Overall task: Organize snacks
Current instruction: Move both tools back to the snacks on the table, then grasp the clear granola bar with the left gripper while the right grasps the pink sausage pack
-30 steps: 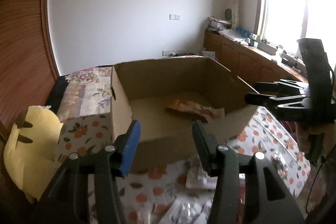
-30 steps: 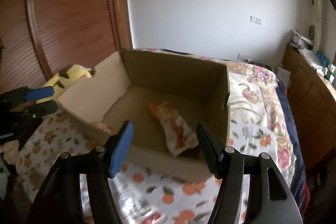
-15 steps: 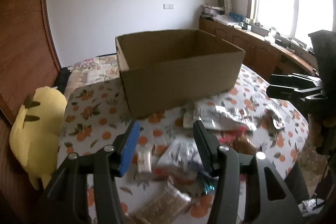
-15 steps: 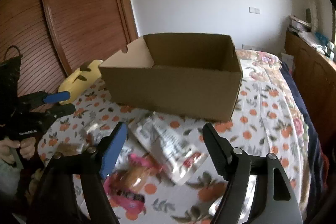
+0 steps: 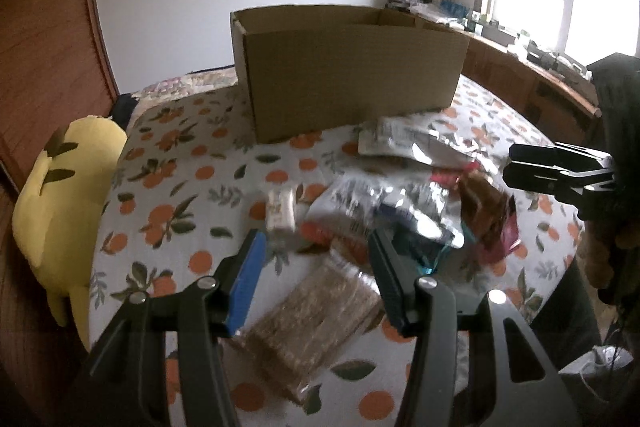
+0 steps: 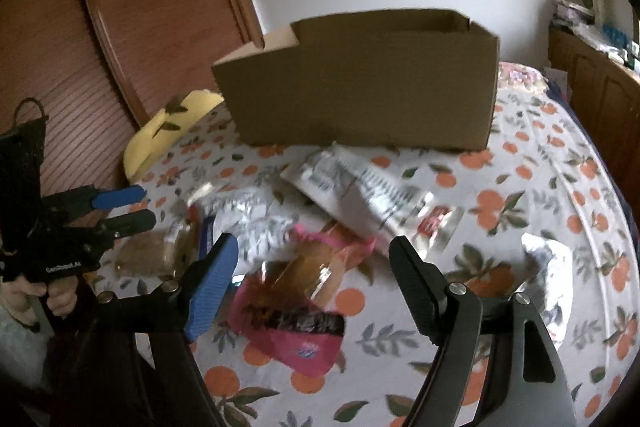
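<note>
A brown cardboard box (image 5: pixel 348 71) (image 6: pixel 360 87) stands open at the far side of a table with an orange-print cloth (image 5: pixel 172 187). Several snack packets lie in front of it: a brown clear-wrapped pack (image 5: pixel 316 327), a small white bar (image 5: pixel 280 211), silver-white pouches (image 5: pixel 384 207) (image 6: pixel 360 183) and a pink packet (image 6: pixel 296 315). My left gripper (image 5: pixel 316 267) is open and empty above the brown pack. My right gripper (image 6: pixel 316 271) is open and empty above the pink packet; it also shows in the left wrist view (image 5: pixel 560 171).
A yellow plush toy (image 5: pixel 60 195) lies at the table's left edge by a wooden wall panel (image 6: pixel 152 7). Wooden cabinets with clutter (image 5: pixel 520 67) run under the window at right. A silver packet (image 6: pixel 548 267) lies apart at the right.
Both grippers have pulled back from above the box and dropped low over the loose packets on the cloth. The box interior and the packet inside it are no longer visible.
</note>
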A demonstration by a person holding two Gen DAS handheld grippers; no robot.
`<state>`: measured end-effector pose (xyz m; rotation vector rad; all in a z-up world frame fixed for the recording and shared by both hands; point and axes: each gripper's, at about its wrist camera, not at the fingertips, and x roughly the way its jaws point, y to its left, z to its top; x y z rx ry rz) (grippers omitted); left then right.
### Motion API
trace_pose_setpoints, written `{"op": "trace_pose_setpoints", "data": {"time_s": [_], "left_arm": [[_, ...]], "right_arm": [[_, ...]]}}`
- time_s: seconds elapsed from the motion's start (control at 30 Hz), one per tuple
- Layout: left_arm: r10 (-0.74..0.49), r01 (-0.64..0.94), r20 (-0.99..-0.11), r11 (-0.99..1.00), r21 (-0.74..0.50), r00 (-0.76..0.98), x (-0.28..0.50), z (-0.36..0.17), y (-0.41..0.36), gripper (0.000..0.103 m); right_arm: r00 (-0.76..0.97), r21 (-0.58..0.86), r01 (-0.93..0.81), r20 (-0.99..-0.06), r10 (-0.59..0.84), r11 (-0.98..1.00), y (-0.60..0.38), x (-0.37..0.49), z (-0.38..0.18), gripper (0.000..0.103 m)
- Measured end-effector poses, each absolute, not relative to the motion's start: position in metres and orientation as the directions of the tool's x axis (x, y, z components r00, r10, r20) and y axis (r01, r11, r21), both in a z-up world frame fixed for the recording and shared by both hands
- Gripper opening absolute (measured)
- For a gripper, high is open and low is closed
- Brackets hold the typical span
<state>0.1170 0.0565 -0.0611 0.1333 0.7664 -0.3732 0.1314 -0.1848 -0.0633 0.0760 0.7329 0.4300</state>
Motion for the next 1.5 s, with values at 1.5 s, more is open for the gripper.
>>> {"op": "trace_pose_setpoints", "data": {"time_s": [1.5], "left_arm": [[-0.295,0.484,-0.8,0.875,-0.008,0.522,0.119,-0.099,0.054,0.063]], "right_arm": [[0.585,0.264,-0.32,-0.701,0.409,0.91,-0.17,0.148,-0.098,0.079]]}}
